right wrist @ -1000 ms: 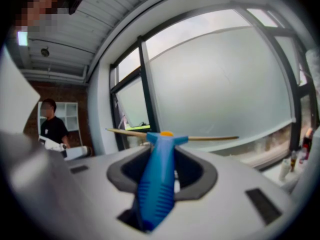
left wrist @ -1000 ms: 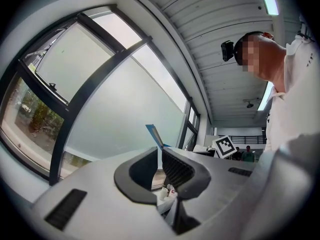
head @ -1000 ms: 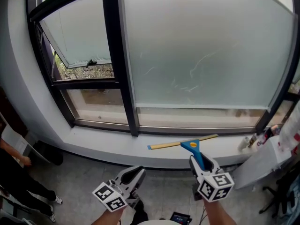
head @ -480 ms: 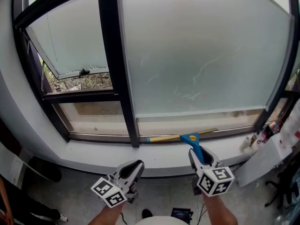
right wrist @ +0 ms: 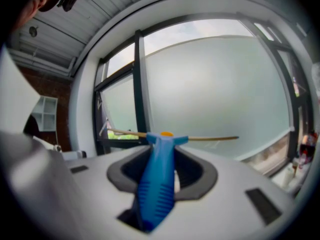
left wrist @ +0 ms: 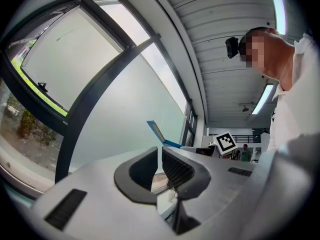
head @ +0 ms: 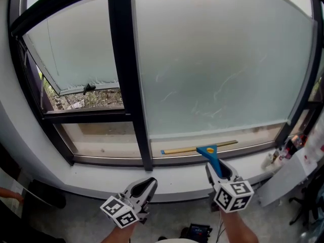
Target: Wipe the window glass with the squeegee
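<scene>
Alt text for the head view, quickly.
The right tool grips a blue-handled squeegee whose yellow blade lies across the bottom edge of the frosted window glass, above the white sill. The left tool hangs empty, away from the glass.

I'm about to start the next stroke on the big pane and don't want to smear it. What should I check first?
1. Grip: ok. The right tongs are shut on the squeegee by its blue handle.
2. Blade position: ok. It sits low by the bottom edge of the glass, nearly level.
3. Blade touching the glass: cannot tell from any view.
4. Left tongs: ok. They are nearly together with nothing between them, low and apart from the pane.
5. Glass clean: not ok. Faint streaks show above the blade.
</scene>
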{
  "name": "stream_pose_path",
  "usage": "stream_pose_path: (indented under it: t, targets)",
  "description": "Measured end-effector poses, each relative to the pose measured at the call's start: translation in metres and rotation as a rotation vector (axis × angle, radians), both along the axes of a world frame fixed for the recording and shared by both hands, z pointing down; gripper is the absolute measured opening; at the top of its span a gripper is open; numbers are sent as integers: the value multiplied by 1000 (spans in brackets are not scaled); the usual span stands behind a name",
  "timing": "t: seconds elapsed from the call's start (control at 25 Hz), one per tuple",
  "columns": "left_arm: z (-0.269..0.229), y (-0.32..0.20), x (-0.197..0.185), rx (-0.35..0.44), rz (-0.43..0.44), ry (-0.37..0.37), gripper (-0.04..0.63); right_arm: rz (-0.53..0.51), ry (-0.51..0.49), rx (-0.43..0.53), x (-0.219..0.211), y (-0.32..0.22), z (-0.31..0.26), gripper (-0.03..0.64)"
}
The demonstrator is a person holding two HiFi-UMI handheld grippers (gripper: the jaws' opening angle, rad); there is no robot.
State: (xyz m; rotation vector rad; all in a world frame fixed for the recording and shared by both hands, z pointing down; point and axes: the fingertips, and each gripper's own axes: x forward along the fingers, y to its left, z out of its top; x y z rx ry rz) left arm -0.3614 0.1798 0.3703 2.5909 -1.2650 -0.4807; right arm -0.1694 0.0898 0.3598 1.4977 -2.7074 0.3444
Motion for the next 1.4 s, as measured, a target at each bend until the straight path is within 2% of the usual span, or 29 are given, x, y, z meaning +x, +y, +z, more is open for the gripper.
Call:
stream_pose_path:
  t: [0.24,0.6,0.84,1.12,1.4]
  targets:
    - [2,-45,-1,4,7,-13,51,-14,-11,24,-7,-49,0,156]
    - [-13,-151,0,36,-44,-25,51,-71,-31,70,-17,-163,-17,156]
    - [-25,-207,7,44,-92,-39,51,-107,-24,67,-15,-224,-26,156]
    - [-17,-237,6,18,-132,-50,51,-121,-27,63,-16,-261,-22,156]
    - [-19,-251,-7,18,-107,-49,51,-98,-26,75,-31,-272,-29,156]
